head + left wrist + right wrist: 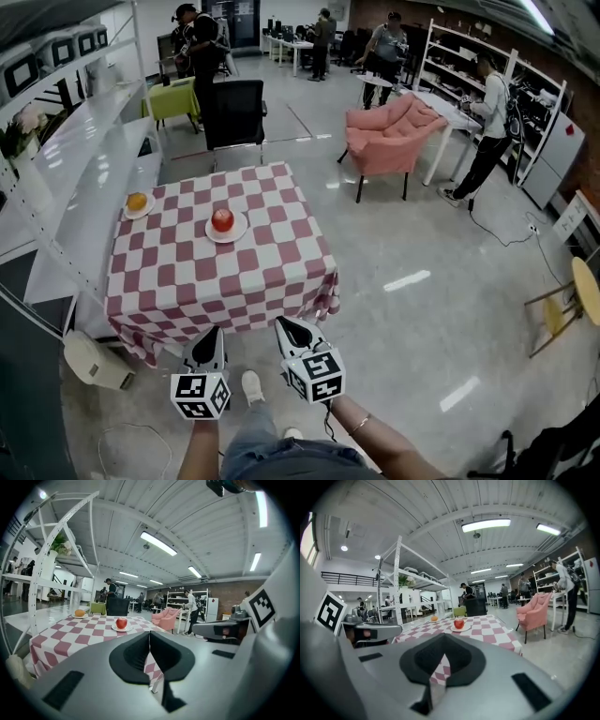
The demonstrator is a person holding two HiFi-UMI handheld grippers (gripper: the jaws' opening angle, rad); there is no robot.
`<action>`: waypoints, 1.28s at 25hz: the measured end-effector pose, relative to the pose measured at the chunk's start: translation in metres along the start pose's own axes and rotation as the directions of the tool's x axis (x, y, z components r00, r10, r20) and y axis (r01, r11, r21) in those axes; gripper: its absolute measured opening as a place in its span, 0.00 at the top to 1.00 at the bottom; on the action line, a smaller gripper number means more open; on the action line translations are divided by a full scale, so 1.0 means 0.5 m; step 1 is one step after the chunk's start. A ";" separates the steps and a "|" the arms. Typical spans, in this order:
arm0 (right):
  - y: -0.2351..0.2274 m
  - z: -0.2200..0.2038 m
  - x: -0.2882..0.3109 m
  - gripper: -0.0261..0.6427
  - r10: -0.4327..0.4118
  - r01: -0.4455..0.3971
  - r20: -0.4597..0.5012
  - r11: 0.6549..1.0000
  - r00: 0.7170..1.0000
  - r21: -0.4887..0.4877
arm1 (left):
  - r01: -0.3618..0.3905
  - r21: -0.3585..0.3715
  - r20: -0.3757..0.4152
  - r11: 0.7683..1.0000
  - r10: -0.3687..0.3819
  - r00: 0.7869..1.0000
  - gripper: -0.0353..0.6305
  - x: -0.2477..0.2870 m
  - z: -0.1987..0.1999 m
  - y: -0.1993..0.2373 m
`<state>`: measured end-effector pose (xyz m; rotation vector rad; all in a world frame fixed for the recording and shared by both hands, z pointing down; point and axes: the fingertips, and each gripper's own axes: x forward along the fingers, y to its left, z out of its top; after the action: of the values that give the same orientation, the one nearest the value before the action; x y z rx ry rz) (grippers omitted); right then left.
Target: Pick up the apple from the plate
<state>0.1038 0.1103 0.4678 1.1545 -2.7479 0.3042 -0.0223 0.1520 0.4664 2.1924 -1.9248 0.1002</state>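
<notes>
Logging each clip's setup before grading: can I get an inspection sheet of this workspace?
Surface: table under red-and-white checked cloth.
Job's things: apple on plate, mid-table, untouched.
Clutter: orange on a second plate, far left corner.
Grippers: left claw and right claw both shut, empty, near the table's front edge.
Cables: thin cable on floor, right.
Surroundings: pink armchair, black chair, shelving, people behind.
</notes>
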 end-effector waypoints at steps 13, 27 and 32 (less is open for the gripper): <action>-0.071 0.031 0.277 0.95 -0.029 0.030 -0.054 0.999 0.998 0.021 | 0.026 -0.008 -0.015 1.000 -0.027 1.000 0.92 0.236 0.043 0.166; -0.126 0.071 0.504 0.95 -0.092 0.096 -0.097 0.995 0.991 0.033 | 0.063 0.022 -0.042 0.998 -0.062 0.997 0.92 0.430 0.099 0.326; -0.137 0.080 0.544 0.95 -0.119 0.122 -0.102 0.992 0.988 0.025 | 0.085 0.032 -0.059 0.996 -0.083 0.995 0.92 0.474 0.099 0.351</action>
<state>-0.0380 -0.1336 0.4952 1.2702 -2.5835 0.3810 -0.1671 -0.1089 0.4862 2.2630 -1.8114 0.1813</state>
